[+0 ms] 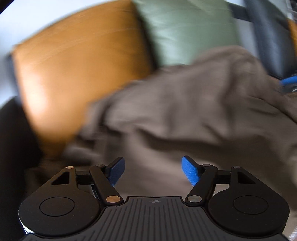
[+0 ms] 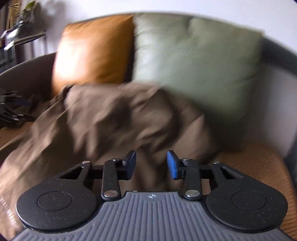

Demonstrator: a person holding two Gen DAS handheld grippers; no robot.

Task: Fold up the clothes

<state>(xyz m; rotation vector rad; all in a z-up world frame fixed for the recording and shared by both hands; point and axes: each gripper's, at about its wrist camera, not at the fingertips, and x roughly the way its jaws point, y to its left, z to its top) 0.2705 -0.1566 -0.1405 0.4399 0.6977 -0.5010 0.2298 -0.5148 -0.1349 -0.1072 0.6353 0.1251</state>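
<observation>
Black left gripper (image 1: 153, 171), right gripper (image 2: 151, 165), blue pads (image 1: 191, 173), seemingly silver rivets

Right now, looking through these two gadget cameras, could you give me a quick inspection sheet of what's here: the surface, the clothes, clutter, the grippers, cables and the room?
Surface: sofa seat, tan and ribbed, partly covered.
Job's things: brown garment, crumpled in a heap, unfolded, lying against both cushions; pictures blurred.
Clutter: dark object at the seat's left edge, too blurred to identify.
Grippers: left gripper jaws open, over the garment, holding nothing; right gripper jaws open, cloth showing between them, not clamped.
Cables: nothing seen.
Surroundings: orange cushion beside green cushion on the sofa back; shelf at far left; pale wall behind.
</observation>
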